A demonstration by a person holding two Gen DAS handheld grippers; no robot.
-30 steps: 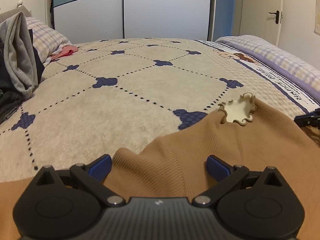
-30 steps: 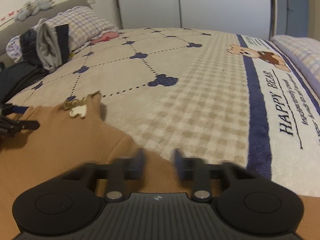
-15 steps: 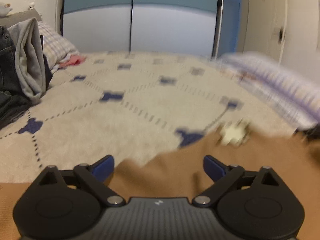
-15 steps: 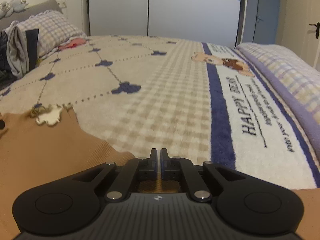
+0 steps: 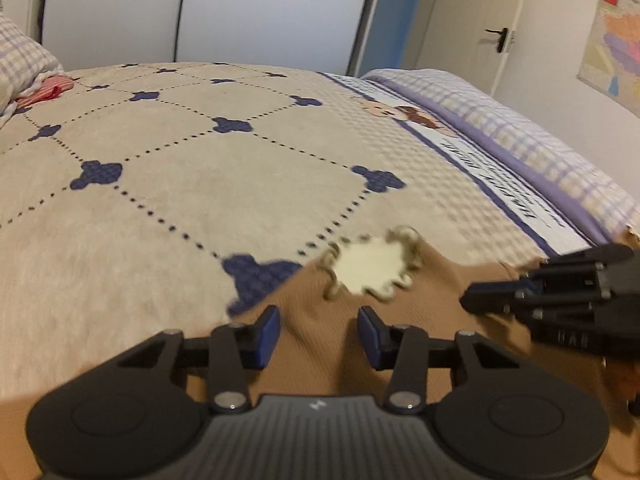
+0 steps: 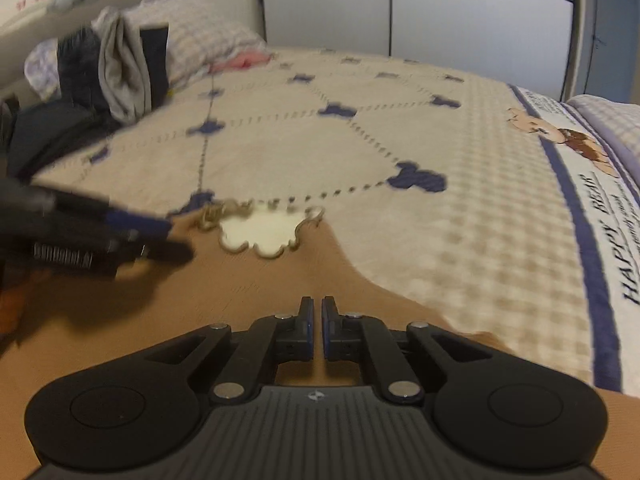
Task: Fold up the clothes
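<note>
Bed [image 5: 192, 200] under a cream blanket [image 6: 400, 240] with blue motifs; a tan top [image 5: 320, 344] lies flat at its near edge, its cream scalloped collar [image 5: 372, 266] pointing away toward the wardrobe [image 5: 200, 16], long axis running near to far. Left hand-held gripper [image 5: 318, 332] tilts down over the top just short of the collar, jaws closing with tan cloth between the blue pads, not yet pressing. Right hand-held gripper [image 6: 315, 328] tilts down likewise, jaws together on the top's right edge, cloth apparently pinched between the pads.
</note>
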